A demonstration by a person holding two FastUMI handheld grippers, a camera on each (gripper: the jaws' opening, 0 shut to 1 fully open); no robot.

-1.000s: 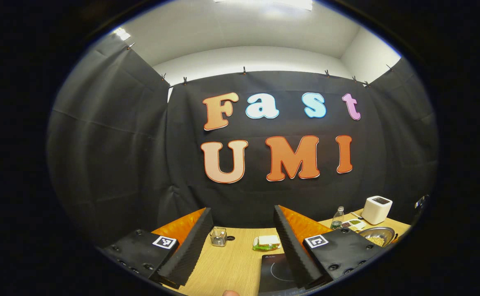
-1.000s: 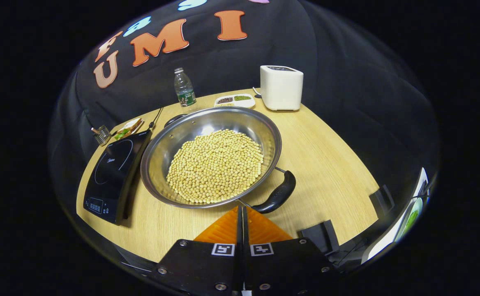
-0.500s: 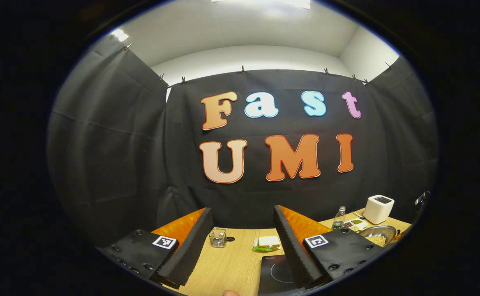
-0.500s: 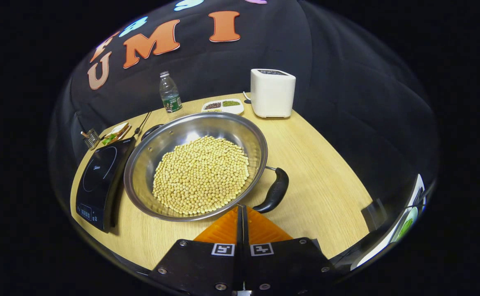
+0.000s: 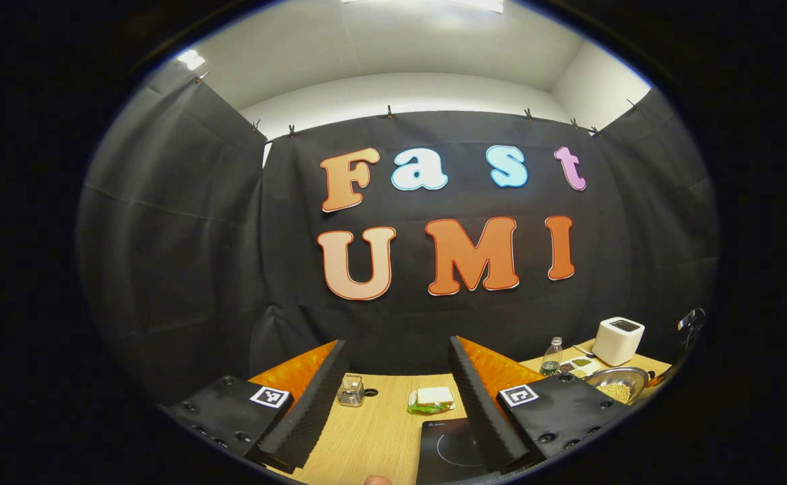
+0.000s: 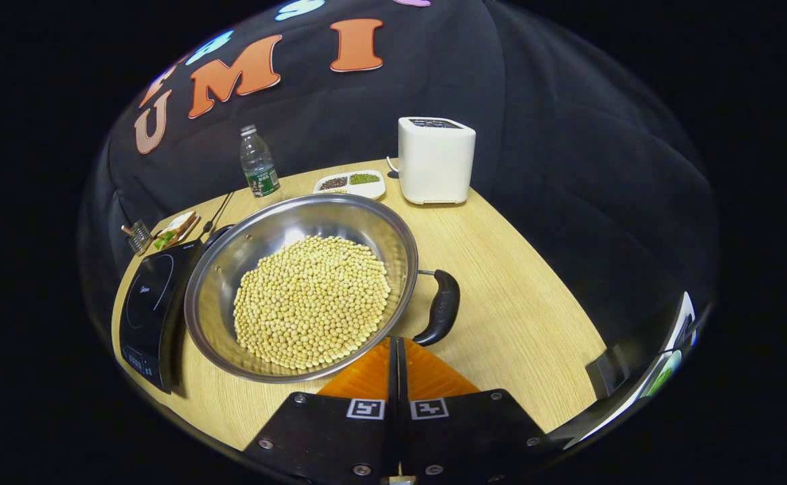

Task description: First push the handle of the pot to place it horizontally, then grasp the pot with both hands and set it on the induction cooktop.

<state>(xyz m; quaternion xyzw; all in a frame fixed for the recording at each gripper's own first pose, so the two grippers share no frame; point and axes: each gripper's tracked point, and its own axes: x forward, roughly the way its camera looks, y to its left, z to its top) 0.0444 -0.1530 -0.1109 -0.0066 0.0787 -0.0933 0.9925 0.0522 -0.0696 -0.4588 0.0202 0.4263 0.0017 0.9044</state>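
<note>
One pot (image 6: 302, 296) of beans is sitting on the surface (image 6: 515, 296) beside the cooktop (image 6: 147, 296), its handle (image 6: 439, 306) just beyond my right gripper (image 6: 397, 345), jaws closed, gripping nothing. My left gripper (image 5: 399, 377) is hovering, jaws wide, empty. Far handle (image 6: 217, 234) mostly hidden.

bare table (image 6: 501, 283) lies open right of the pot (image 6: 299, 283); the induction cooktop (image 6: 147, 300) sits just left of it; bottle (image 6: 257, 163), seed tray (image 6: 350, 183) and white appliance (image 6: 435, 160) line the far edge
</note>
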